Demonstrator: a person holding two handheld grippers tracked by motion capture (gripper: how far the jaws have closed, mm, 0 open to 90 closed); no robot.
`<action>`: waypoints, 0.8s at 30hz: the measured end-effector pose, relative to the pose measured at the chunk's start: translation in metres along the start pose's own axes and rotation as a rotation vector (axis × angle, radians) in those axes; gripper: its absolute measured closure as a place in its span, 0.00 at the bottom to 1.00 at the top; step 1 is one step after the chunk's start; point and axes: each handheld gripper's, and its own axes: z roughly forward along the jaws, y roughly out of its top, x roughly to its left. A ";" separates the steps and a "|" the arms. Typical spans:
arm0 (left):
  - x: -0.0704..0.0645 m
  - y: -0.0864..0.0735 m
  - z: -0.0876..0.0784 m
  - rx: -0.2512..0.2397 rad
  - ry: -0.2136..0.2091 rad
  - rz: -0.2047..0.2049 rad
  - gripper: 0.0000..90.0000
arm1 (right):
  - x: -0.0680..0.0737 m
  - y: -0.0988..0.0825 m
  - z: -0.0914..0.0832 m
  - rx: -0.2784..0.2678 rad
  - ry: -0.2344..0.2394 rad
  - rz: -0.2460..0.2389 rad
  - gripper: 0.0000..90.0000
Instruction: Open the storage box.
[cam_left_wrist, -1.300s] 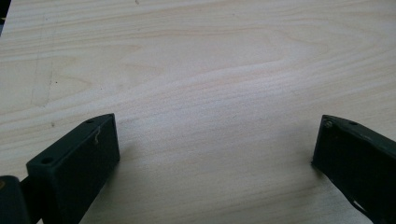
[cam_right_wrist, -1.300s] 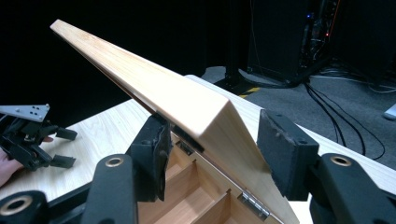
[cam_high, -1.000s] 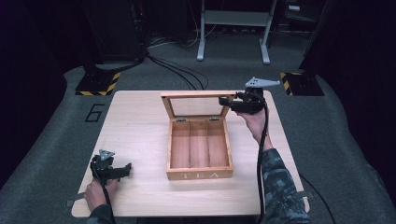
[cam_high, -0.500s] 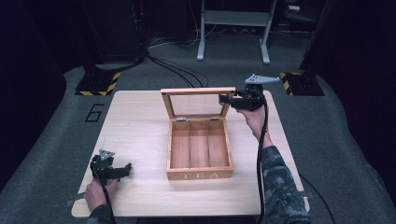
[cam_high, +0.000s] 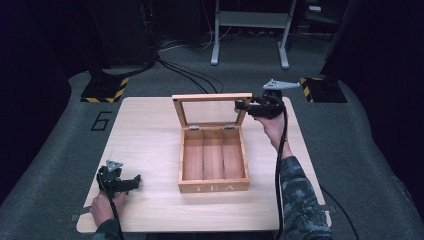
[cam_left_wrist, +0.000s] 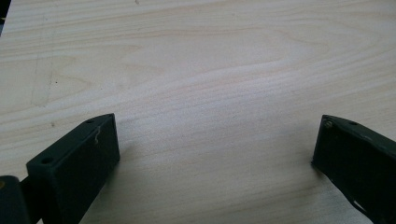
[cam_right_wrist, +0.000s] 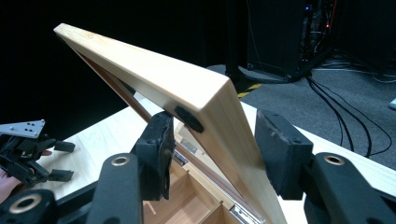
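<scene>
One light wooden tea box (cam_high: 214, 165) stands at the middle of the pale wooden table (cam_high: 150, 135). Its front wall carries the word "TEA" in pale capital letters. A large figure "6" (cam_high: 101, 121) is marked on the grey floor covering just left of the table's far left corner.

The interior of the box is divided into three long compartments, set side by side and running front to back. Two small metal hinges join the back wall to one wooden-framed lid with a clear pane (cam_high: 212, 110), which stands raised above the back edge of the box.

The right gripper (cam_high: 246, 106) is at the lid's upper right corner. In the right gripper view the frame edge (cam_right_wrist: 187, 93) lies between the two padded jaws; the jaws have just been closing and are clamped on the frame. One small dark oval pad (cam_right_wrist: 188, 119) is fixed on the underside of the frame at that corner.

The left gripper (cam_high: 134, 181) rests near the table's front left corner, well apart from the box. Its two black jaws stand wide apart over bare wood, with nothing between them.

Two yellow-and-black striped base plates (cam_high: 105, 89) lie on the floor beyond the table, one at each side.
</scene>
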 end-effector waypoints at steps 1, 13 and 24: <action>0.000 0.000 0.000 0.000 0.000 0.000 0.00 | 0.000 0.000 0.000 -0.001 -0.001 0.001 0.54; 0.000 0.000 0.000 0.000 0.000 0.000 0.00 | -0.001 0.000 -0.002 -0.007 -0.002 0.002 0.55; 0.000 0.000 0.000 0.000 0.000 0.000 0.00 | -0.002 0.000 -0.002 -0.007 -0.002 0.000 0.55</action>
